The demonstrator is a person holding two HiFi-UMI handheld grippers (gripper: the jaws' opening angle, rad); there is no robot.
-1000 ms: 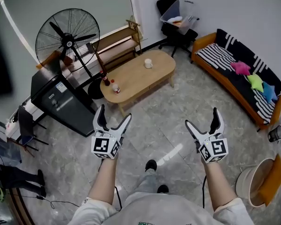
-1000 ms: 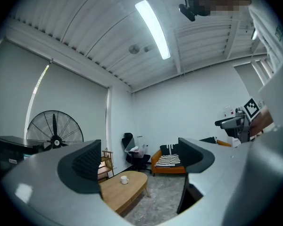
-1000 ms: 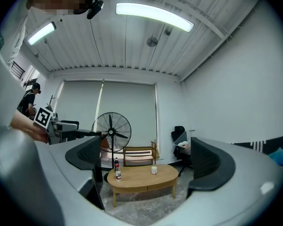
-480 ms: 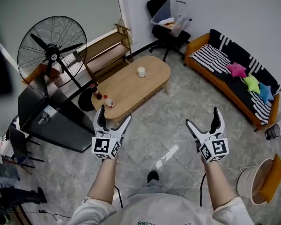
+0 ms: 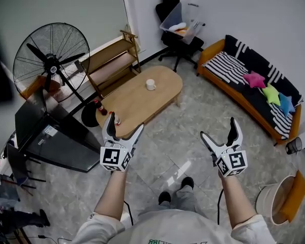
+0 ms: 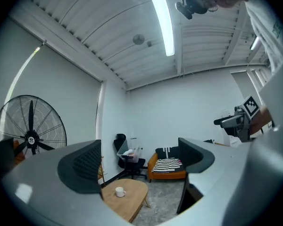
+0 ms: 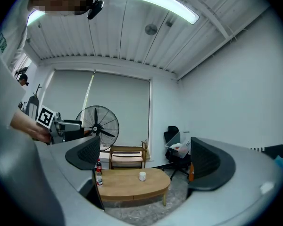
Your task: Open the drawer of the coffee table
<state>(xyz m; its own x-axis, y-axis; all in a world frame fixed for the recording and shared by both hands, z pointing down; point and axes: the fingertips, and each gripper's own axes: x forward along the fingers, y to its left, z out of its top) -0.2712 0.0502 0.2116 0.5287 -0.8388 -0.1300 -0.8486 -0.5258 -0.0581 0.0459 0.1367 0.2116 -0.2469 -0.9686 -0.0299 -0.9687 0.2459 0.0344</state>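
An oval wooden coffee table stands on the tiled floor ahead of me, and it also shows as the table and the table. Its drawer front sits shut under the top along the near side. My left gripper is held in the air short of the table's near end, jaws open and empty. The right gripper hovers open over bare floor to the right, also empty. Neither touches the table.
On the table are a white mug, a dark bottle and a small jar. Around it: a standing fan, wooden shelf, black cabinet, office chair, orange sofa, bucket.
The view has shifted forward and turned slightly, so the table and sofa have slid left and nearer. Both grippers stay open in about the same pose.
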